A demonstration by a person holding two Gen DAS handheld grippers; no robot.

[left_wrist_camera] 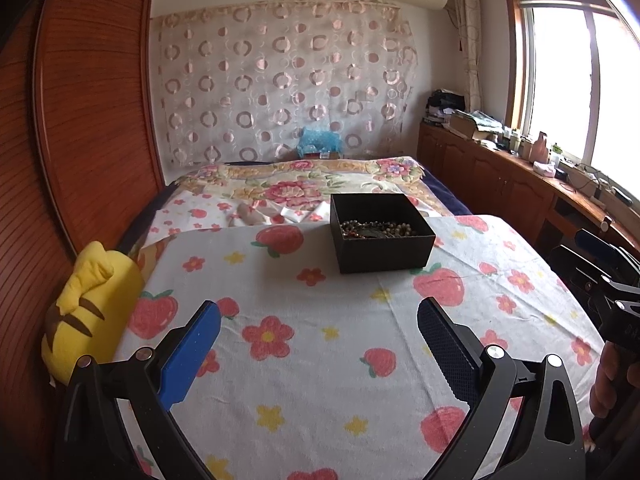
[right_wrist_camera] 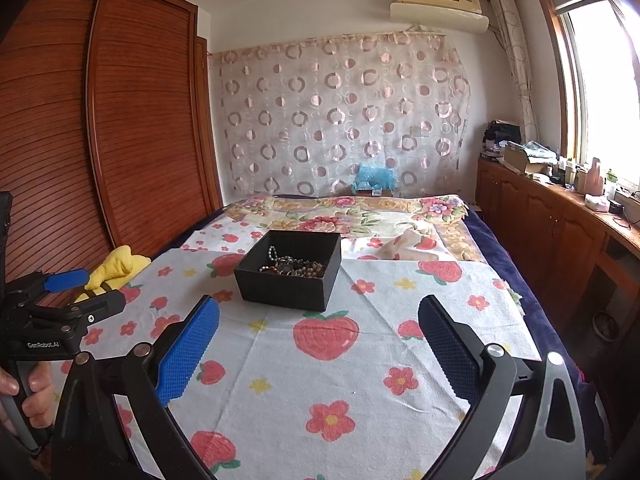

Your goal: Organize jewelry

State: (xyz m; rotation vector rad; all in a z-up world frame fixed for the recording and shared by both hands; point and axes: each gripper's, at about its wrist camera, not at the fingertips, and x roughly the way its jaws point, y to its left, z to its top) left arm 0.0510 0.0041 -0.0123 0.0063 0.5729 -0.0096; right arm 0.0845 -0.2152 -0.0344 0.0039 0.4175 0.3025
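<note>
A black open box [left_wrist_camera: 380, 236] sits on the strawberry-print cloth [left_wrist_camera: 320, 340] on the bed. Inside it lies a tangle of beaded jewelry [left_wrist_camera: 376, 229]. The box also shows in the right wrist view [right_wrist_camera: 290, 270] with the beads [right_wrist_camera: 294, 268] inside. My left gripper [left_wrist_camera: 320, 320] is open and empty, well short of the box. My right gripper [right_wrist_camera: 320, 320] is open and empty, also short of the box. The right gripper shows at the right edge of the left wrist view [left_wrist_camera: 592, 256]; the left gripper shows at the left edge of the right wrist view [right_wrist_camera: 80, 284].
A yellow plush toy [left_wrist_camera: 92, 312] lies at the bed's left edge by the wooden wardrobe [left_wrist_camera: 80, 120]. A floral blanket [left_wrist_camera: 304, 180] covers the far bed. A cluttered wooden cabinet [left_wrist_camera: 520, 176] runs under the window at right.
</note>
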